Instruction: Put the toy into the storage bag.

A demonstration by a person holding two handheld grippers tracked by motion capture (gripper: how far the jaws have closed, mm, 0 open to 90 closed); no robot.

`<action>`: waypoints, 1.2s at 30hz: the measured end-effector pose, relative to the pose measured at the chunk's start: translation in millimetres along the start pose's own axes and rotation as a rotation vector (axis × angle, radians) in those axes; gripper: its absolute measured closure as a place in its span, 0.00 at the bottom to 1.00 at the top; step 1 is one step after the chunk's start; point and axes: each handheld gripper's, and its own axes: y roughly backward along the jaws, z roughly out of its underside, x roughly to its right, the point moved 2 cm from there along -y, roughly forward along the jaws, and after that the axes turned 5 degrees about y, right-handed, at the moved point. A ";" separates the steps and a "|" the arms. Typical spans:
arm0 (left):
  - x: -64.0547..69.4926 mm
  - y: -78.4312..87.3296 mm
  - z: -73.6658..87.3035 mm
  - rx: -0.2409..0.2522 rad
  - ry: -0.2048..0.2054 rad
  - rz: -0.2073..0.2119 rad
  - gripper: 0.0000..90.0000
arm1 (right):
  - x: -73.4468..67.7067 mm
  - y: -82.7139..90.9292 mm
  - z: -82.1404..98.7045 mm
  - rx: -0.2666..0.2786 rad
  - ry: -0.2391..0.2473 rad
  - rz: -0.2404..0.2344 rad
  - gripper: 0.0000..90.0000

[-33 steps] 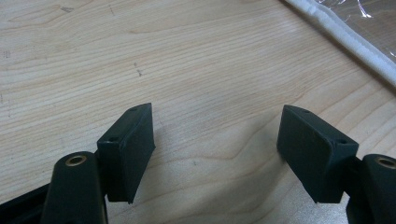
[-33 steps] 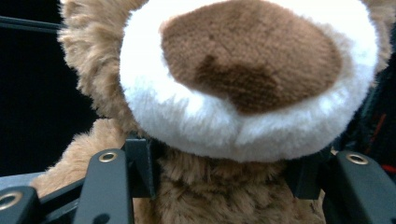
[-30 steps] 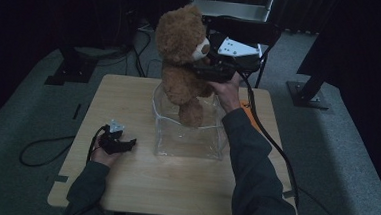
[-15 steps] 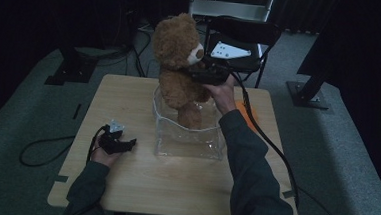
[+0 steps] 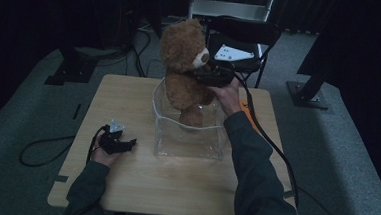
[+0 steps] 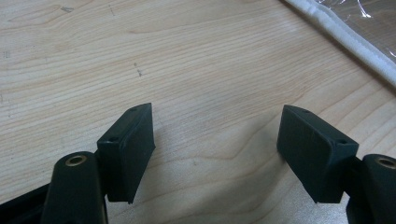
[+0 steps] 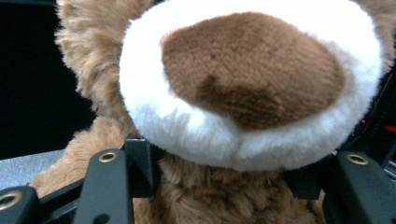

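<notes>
The table (image 5: 123, 183) carried a clear bin (image 5: 189, 137) near its middle, and the bear (image 5: 186, 69) hung upright over it with its feet already inside the open top. The bear looked light and soft — plush that would squash under pressure and sag wherever it was not held, though hardly fragile or slippery. The right gripper (image 5: 200, 77) was clamped on the bear at the neck, just under the muzzle; in the right gripper view the jaws pressed into the fur on either side of the bear (image 7: 247, 88). That narrow neck seemed the sound place to hold, since the head above would stop it slipping through. The bin's thin walls looked flexible, and the bear's legs could catch on the rim. The left gripper (image 5: 126, 143) rested on the table well left of the bin, jaws apart and empty — out of the way. A chair (image 5: 243, 33) stood behind the table.
</notes>
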 end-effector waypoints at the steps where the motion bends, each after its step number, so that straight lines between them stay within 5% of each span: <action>1: 0.0 0.0 0.0 0.000 0.000 0.000 0.31 | 0.0 0.0 1.2 -0.005 -0.002 0.000 0.44; 36: 0.0 0.0 0.0 0.000 0.000 0.000 0.31 | 8.5 -7.9 28.9 -0.070 -0.051 0.027 0.44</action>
